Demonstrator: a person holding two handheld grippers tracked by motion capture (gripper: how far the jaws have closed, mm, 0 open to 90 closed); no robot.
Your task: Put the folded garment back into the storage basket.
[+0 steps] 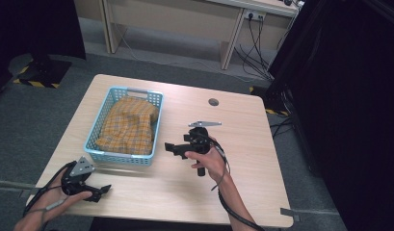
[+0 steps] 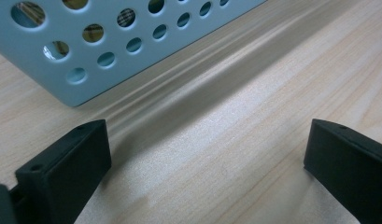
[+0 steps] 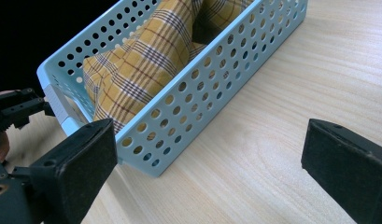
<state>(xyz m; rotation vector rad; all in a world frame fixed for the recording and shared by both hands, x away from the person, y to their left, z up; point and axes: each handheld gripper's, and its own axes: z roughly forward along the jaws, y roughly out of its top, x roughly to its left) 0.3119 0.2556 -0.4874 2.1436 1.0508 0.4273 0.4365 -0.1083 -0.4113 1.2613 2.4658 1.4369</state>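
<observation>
Yellow plaid cloth (image 1: 128,126) is seen in a perforated light-blue plastic basket (image 1: 156,126); both wide-open grippers, left gripper (image 1: 102,191) and right gripper (image 1: 171,148), are best lifted clear.

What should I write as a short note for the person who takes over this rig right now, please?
Left gripper: open, holds nothing, low over the table near the basket's front corner.
Right gripper: open, holds nothing, raised to the right of the basket, fingers pointing at its long side.
Light blue perforated basket: at the table's left half. The yellow plaid cloth lies bundled inside it.
Done: the cloth appears fully in the basket.
Left: probably nothing for the cloth; maybe moving the basket, which neither gripper touches.
</observation>
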